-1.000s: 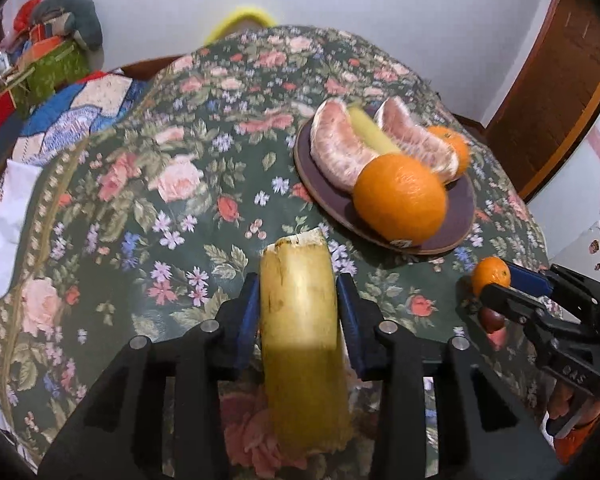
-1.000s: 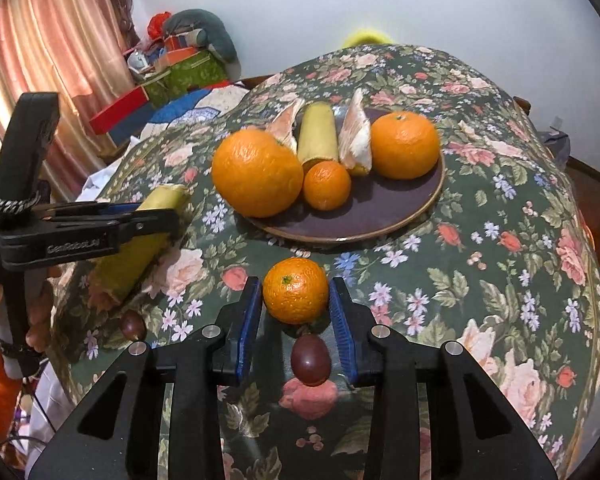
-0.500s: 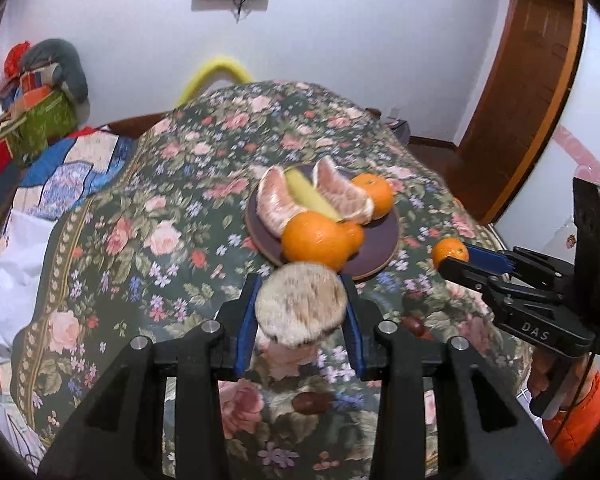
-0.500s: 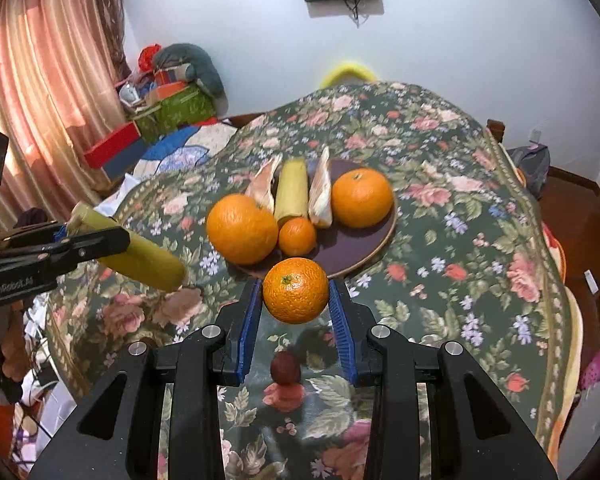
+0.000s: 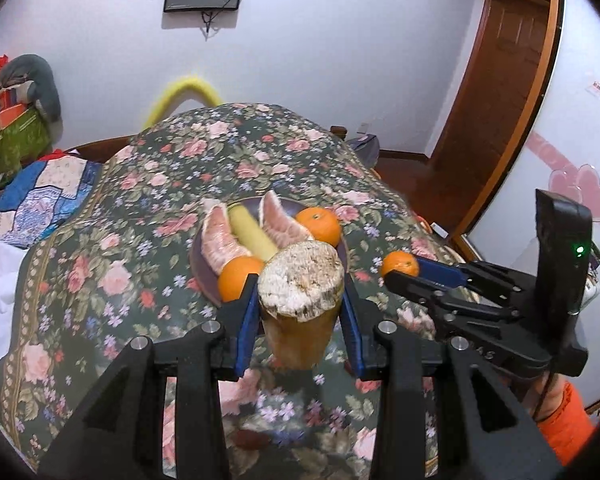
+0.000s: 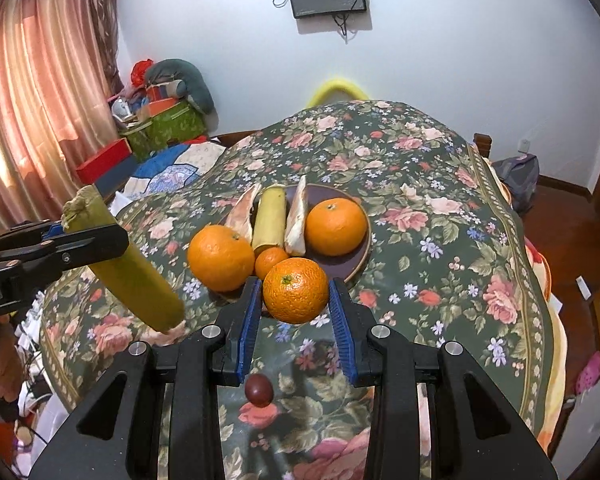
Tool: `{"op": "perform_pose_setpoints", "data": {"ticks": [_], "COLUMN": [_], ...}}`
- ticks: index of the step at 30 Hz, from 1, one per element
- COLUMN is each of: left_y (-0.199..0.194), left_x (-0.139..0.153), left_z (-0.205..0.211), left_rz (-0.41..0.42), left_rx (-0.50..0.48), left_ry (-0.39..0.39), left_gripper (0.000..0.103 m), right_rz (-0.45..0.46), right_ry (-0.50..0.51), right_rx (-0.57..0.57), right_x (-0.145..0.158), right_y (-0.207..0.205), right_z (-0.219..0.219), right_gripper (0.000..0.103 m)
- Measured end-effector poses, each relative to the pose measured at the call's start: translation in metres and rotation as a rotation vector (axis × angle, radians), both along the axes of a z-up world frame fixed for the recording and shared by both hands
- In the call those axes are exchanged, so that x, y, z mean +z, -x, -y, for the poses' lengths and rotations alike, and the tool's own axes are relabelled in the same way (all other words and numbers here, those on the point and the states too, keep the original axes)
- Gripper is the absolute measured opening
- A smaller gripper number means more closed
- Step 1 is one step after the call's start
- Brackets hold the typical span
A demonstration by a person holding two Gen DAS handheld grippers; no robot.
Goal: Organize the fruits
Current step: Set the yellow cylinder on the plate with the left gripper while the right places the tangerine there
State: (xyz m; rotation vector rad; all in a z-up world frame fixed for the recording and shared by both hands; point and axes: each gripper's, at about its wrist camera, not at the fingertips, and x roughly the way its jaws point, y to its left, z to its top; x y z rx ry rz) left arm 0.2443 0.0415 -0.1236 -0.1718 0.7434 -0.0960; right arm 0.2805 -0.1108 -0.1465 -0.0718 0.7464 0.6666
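Observation:
My left gripper (image 5: 300, 294) is shut on a yellow-green cane piece (image 5: 301, 278), whose cut end faces the camera; from the right wrist view the cane piece (image 6: 132, 276) slants down over the cloth. A small mandarin (image 6: 296, 290) is pinched in my shut right gripper (image 6: 294, 304), just in front of the plate. Both are held above the floral tablecloth. The dark plate (image 6: 340, 264) holds two oranges (image 6: 220, 258) (image 6: 335, 226), a little mandarin (image 6: 271, 262), two pomelo segments (image 6: 244, 212) and another cane piece (image 6: 270, 218).
A small dark red fruit (image 6: 259, 389) lies on the tablecloth (image 6: 440, 240) below my right gripper. Boxes and cushions (image 6: 168, 112) are stacked by the curtain at the back left. A wooden door (image 5: 500, 92) stands at the right.
Both grippers have risen away from the tablecloth with their fruits. The left one tipped, so the cane's cut end now faces the camera. The plate looks smaller and farther.

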Motion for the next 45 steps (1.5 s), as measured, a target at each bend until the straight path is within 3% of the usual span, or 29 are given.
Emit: {"op": "perform_pose_setpoints", "data": {"ticks": [11,20,29,36,45], "left_y": [-0.044,-0.083,-0.111,-0.135,-0.138], "left_x": [-0.01,-0.025,-0.031,-0.05,-0.066], "left_z": [0.014,0.006,-0.014,-0.033,-0.024], "left_rz": [-0.008,-0.051,-0.058,-0.11,-0.16], "left_rx": [-0.027,-0.021,0.04,0.101,0.093], "left_ry": [0.001,0.063,0.101,0.152,0.066], "left_gripper": [0.037,0.037,0.038,0.042,0.048], "right_rz": [-0.017,-0.023,-0.054,-0.077,-0.09], "right_ry": [0.001,0.034,0.069,0.084,0.097], "right_rx": [-0.017,0.016,0.048,0.07,0.081], "right_x": [-0.015,-0.028,-0.041,-0.05,-0.055], "right_y": [-0.027,-0.046,-0.061,-0.067,-0.069], "right_z": [0.0,-0.014,-0.023,-0.031,-0.034], "right_gripper": [0.031,0.031,0.031,0.032,0.032]}}
